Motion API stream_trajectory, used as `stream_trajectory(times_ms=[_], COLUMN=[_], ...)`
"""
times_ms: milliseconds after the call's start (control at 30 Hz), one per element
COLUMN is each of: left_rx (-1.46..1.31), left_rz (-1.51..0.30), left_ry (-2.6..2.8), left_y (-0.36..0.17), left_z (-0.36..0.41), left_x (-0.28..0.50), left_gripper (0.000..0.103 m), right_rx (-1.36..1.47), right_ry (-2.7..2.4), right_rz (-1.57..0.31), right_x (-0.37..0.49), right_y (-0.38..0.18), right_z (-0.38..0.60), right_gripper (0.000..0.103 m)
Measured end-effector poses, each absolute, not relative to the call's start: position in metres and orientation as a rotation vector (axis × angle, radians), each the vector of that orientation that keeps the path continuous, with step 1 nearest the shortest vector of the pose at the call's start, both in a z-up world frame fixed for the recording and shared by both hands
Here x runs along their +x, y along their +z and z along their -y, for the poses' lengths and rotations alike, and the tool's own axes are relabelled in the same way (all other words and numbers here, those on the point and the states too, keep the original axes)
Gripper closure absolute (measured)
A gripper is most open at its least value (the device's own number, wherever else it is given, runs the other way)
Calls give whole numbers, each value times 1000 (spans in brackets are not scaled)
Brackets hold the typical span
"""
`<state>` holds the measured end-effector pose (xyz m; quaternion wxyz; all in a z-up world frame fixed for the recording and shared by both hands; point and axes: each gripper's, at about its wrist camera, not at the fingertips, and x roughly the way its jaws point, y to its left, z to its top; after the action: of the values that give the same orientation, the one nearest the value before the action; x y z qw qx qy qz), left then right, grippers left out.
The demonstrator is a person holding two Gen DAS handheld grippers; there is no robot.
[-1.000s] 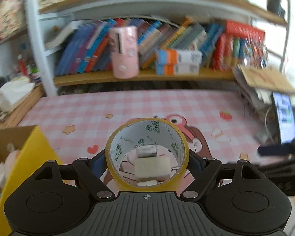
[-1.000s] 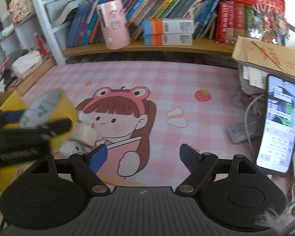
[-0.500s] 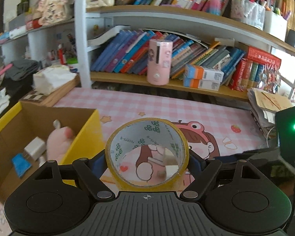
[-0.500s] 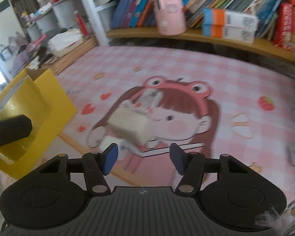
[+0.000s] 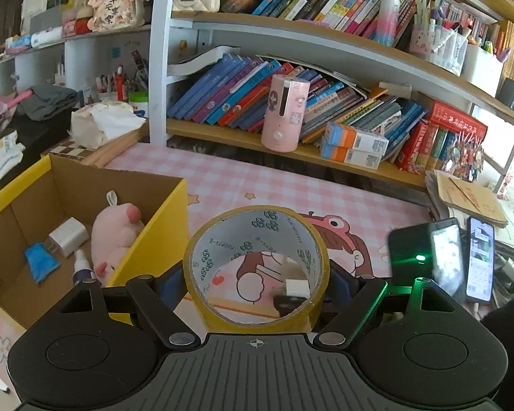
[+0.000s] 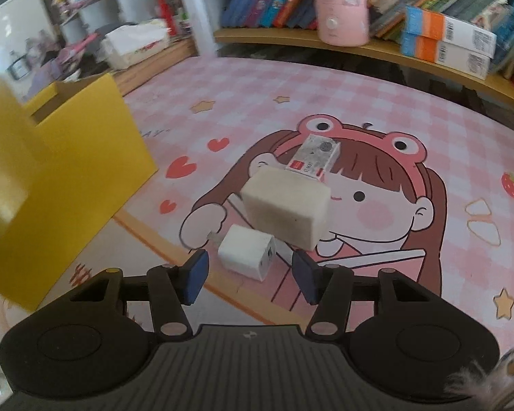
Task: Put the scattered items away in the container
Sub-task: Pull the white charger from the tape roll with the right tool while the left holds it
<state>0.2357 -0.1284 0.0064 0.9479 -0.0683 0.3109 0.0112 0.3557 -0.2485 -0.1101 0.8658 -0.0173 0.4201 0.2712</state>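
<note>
The yellow box (image 5: 154, 236) already contained a pink plush pig (image 5: 114, 233), a white charger (image 5: 66, 236), a blue cloth (image 5: 39, 262) and a small bottle (image 5: 80, 269). The left gripper (image 5: 257, 274) held the tape roll (image 5: 257, 263) firmly between its fingers, near the box but not yet over it. The right gripper (image 6: 250, 272) was closing its fingers around a white adapter (image 6: 246, 251) on the counter (image 6: 359, 78), not yet pressing it. A beige eraser block (image 6: 286, 207) and a small printed packet (image 6: 311, 157) remained there too.

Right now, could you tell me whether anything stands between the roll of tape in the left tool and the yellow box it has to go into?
Nothing visible does. The tape roll sits in the left tool just right of the yellow box, whose top is open; only its near wall must be cleared.
</note>
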Motion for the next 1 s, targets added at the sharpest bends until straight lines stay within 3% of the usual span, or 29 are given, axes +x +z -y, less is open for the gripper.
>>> stream_trajectory(times_ms=[267, 367, 433, 467, 1000], left_rx=[-121, -127, -130, -132, -123], left_rz=[-623, -626, -626, -627, -622], left_ry=[43, 50, 47, 42, -34], left_y=[15, 15, 14, 14, 11], left_z=[123, 122, 122, 123, 132], left_x=[226, 224, 223, 222, 218], left_gripper=[20, 20, 20, 20, 20], right_rx=[-46, -111, -123, -126, -103], right_ry=[481, 463, 469, 465, 493], right_rz=[-813, -785, -781, -782, -781], right_x=[347, 344, 344, 344, 310], right_y=[-114, -115, -115, -115, -71], right_z=[230, 225, 226, 227, 280], right_gripper=[50, 61, 63, 69, 69])
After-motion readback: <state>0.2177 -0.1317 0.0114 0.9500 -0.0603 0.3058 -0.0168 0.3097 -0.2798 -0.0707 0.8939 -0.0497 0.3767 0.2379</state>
